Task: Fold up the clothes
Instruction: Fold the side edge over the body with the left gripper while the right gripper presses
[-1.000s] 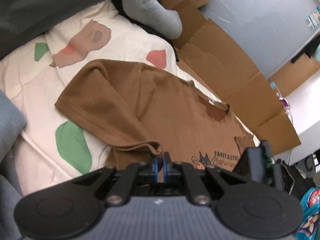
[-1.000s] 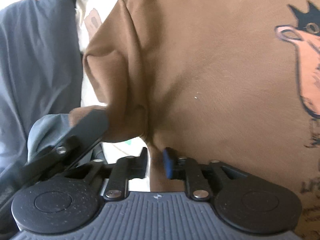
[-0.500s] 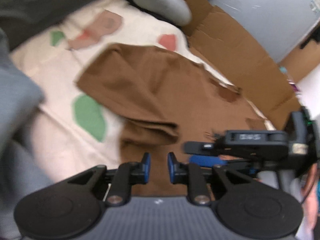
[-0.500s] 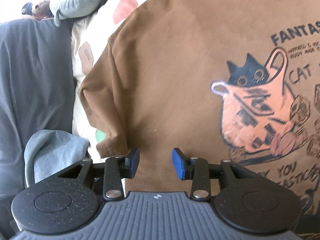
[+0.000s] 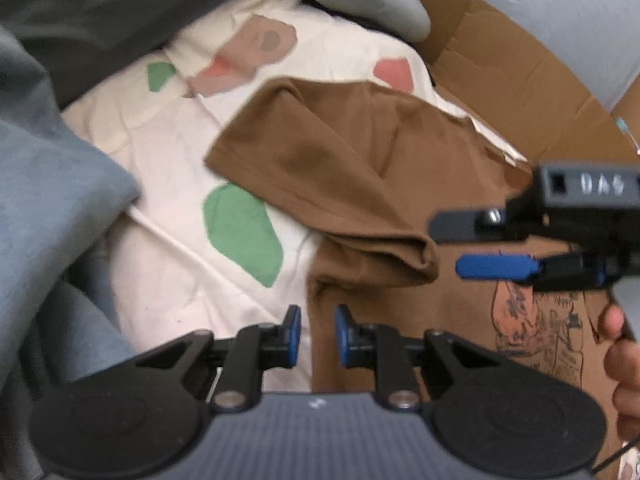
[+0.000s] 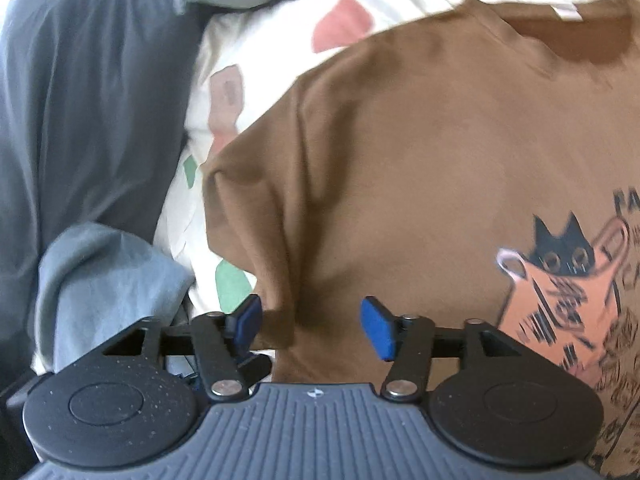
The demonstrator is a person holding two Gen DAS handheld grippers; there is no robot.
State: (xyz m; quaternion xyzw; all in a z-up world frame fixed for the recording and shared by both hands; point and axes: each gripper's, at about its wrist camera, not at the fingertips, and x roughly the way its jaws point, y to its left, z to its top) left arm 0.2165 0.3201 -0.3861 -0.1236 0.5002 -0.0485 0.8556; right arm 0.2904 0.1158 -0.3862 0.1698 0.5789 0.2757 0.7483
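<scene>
— Looking through the left wrist view first: what is the left claw [image 5: 316,330] doing?

— It is hovering with its jaws slightly parted, pinching nothing. The brown T-shirt [image 5: 360,168] is lying on the patterned bedsheet [image 5: 160,168], its folded-in sleeve [image 5: 376,248] sitting just ahead of the claw and a little to the right. The right claw [image 5: 496,246] is reaching in from the right, pointing at that sleeve.

— And the right wrist view?

— The right claw [image 6: 312,326] is standing wide apart, empty, just over the shirt's [image 6: 420,152] side edge. The collar [image 6: 560,20] is pointing away, so the long axis is running straight ahead from both claws. I am judging the left claw nearer the sleeve.
</scene>
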